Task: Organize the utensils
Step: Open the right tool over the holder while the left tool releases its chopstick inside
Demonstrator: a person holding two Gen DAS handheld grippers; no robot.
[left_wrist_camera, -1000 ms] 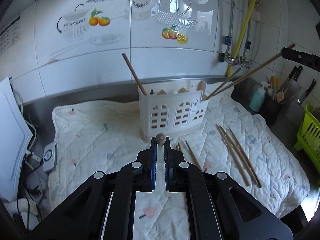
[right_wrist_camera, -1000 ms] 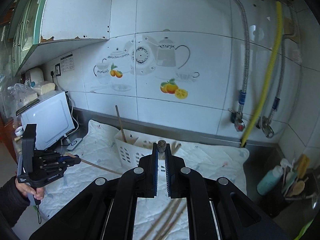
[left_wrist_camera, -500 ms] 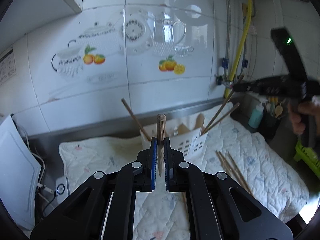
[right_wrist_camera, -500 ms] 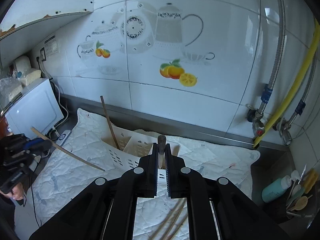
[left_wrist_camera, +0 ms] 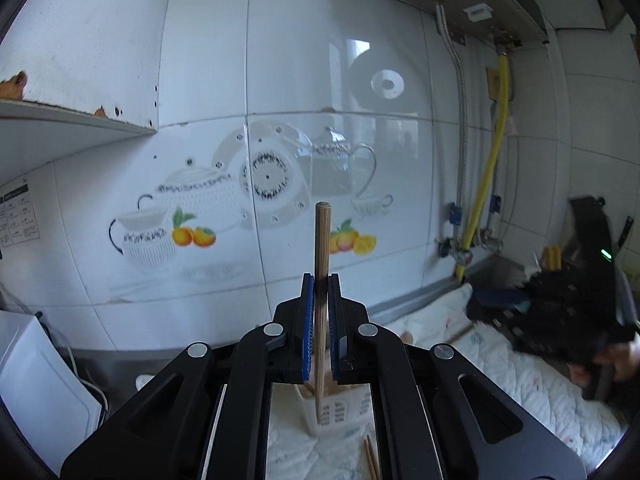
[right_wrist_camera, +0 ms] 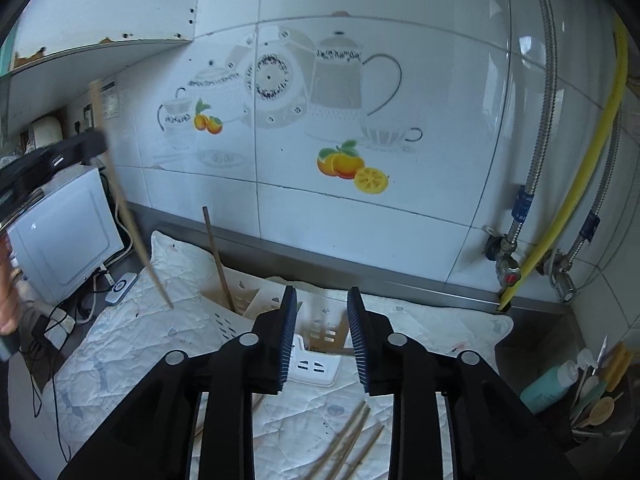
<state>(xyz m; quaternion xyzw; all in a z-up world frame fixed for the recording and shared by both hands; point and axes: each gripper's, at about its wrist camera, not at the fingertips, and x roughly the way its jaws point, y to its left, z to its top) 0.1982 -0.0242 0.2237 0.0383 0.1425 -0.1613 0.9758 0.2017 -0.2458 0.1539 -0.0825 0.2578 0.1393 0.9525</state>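
Left hand-held gripper [left_wrist_camera: 319, 280] raised clamping chopstick [left_wrist_camera: 321, 248], right hand-held gripper [right_wrist_camera: 321, 300] just opened, empty.

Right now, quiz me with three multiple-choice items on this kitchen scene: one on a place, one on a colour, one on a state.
1. Where do the loose wooden chopsticks lie?
A. on the white quilted mat
B. on the wall shelf
C. inside the microwave

2. What colour is the hose on the tiled wall?
A. red
B. yellow
C. green

3. How is the right gripper?
A. shut on a spoon
B. open and empty
C. shut on a chopstick

Key: 1 A, they rest on the mat before the white slotted plastic utensil holder; 2 B, plainly yellow; 3 B, its jaws stand apart, nothing between.
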